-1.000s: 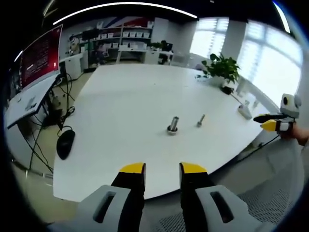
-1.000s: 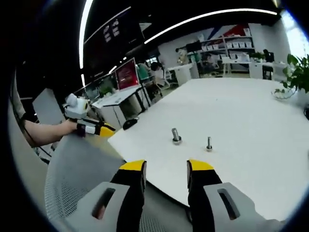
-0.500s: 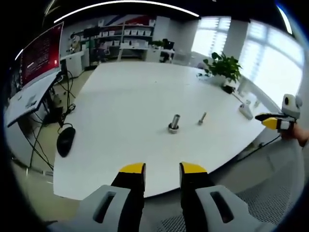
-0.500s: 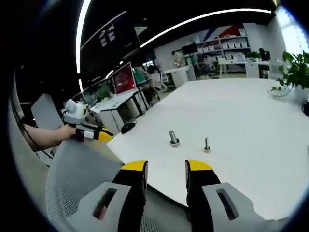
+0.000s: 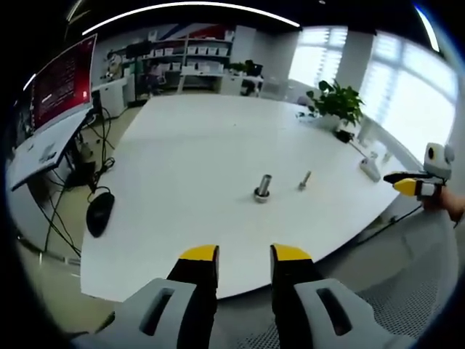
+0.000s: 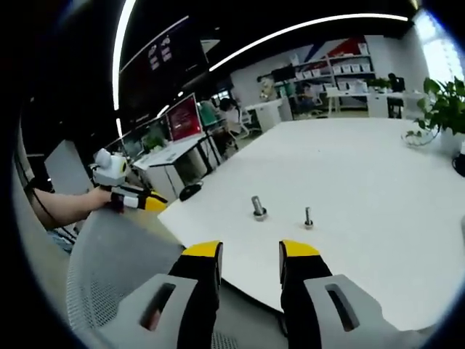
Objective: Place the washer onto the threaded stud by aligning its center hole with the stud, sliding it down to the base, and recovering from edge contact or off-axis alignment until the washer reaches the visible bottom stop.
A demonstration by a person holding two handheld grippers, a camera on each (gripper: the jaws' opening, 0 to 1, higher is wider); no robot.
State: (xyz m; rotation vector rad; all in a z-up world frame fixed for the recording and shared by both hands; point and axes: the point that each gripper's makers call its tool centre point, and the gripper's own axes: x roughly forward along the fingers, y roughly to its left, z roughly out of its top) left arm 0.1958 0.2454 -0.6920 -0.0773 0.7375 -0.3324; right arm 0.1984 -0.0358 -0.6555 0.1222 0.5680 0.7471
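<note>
In the left gripper view the left gripper [image 5: 244,252] hangs off the near edge of the white table [image 5: 189,145], its yellow-tipped jaws apart with nothing between them, above the mesh back of a chair [image 5: 407,305]. Past the table edge, bare white surface runs up to the threaded stud [image 5: 262,187], which stands upright on a wider round base near the middle of the table; whether a washer sits at that base cannot be told. Just beside it lies a smaller bolt [image 5: 304,180], apart from the stud. The right gripper [image 5: 407,182] shows at that view's right edge, off the table's side, held by a hand. In the right gripper view the right gripper [image 6: 249,251] also hangs short of the table edge, jaws apart and holding nothing, with the stud [image 6: 257,208] and bolt [image 6: 308,217] ahead on open tabletop. The left gripper [image 6: 138,200] appears at that view's left, beyond the table's corner. A potted plant [image 5: 336,105] stands near the far right edge, and a computer mouse [image 5: 99,214] lies beside the table's left edge.
</note>
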